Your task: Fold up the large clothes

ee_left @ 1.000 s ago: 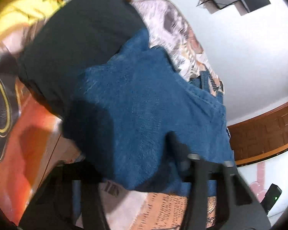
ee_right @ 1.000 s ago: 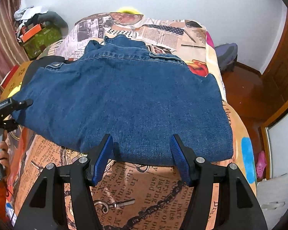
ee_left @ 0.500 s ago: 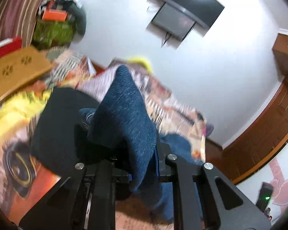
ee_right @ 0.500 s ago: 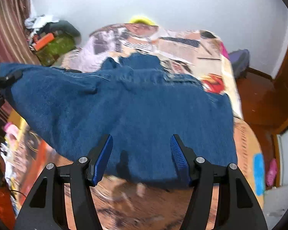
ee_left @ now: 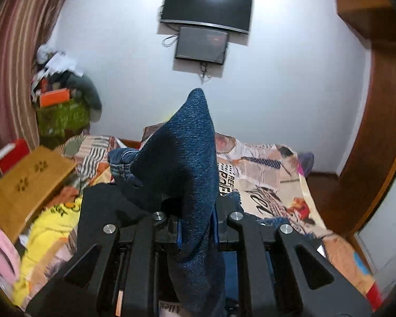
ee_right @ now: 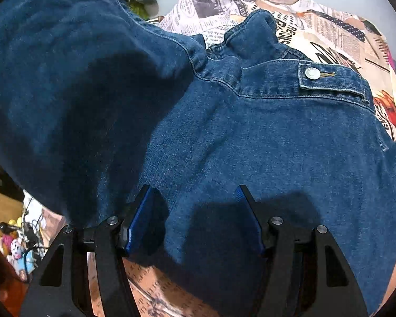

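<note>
A blue denim jacket (ee_right: 277, 142) lies on a bed with a newspaper-print cover (ee_right: 330, 26). Its left side is lifted and hangs over the left of the right wrist view (ee_right: 66, 84). My left gripper (ee_left: 196, 227) is shut on a corner of the denim jacket (ee_left: 187, 158), which stands up in a peak between the fingers, well above the bed. My right gripper (ee_right: 195, 216) is open, its blue pads (ee_right: 141, 219) resting low over the jacket's near hem, holding nothing.
A black garment (ee_left: 105, 206) and a yellow one (ee_left: 50, 232) lie on the bed's left side by a wooden lap tray (ee_left: 26, 185). A cluttered pile (ee_left: 63, 105) stands in the back left corner. Screens (ee_left: 206, 26) hang on the wall. A wooden door (ee_left: 377, 132) is at right.
My left gripper has lifted the jacket's left corner high off the bed and swung toward the wall. The right gripper has moved in lower and closer over the jacket, still open.
</note>
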`<action>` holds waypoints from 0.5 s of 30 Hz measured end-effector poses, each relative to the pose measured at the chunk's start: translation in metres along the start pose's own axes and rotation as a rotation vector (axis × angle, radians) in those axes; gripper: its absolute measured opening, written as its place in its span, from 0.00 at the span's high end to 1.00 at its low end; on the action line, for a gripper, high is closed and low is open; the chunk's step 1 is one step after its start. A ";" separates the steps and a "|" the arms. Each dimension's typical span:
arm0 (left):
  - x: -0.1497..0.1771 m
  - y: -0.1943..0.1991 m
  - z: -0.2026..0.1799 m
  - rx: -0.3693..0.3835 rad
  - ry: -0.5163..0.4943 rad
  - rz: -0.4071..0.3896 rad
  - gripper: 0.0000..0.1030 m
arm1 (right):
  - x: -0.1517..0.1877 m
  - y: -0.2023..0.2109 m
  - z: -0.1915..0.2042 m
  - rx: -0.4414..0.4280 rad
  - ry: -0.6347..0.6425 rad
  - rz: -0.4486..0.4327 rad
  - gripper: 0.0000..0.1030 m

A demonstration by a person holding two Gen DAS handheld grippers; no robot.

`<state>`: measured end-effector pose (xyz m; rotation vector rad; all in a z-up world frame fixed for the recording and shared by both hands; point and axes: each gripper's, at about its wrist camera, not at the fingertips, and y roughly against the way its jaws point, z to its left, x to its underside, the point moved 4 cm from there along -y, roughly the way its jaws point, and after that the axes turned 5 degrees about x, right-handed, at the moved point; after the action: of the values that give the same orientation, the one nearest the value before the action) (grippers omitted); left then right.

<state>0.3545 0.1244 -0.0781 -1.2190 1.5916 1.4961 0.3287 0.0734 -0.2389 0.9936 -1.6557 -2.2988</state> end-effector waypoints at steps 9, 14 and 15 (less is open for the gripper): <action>0.009 -0.014 -0.084 0.158 -0.110 0.038 0.86 | 0.033 0.089 -0.079 0.124 -0.157 -0.180 0.42; 0.044 -0.036 -0.142 0.298 -0.149 0.166 0.86 | 0.069 0.138 -0.132 0.207 -0.283 -0.230 0.42; 0.056 -0.042 -0.151 0.335 -0.156 0.213 0.86 | 0.075 0.143 -0.141 0.219 -0.303 -0.233 0.42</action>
<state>0.3943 -0.0317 -0.1220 -0.7488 1.8186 1.3429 0.3160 -0.1288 -0.1686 0.9626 -2.0445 -2.5674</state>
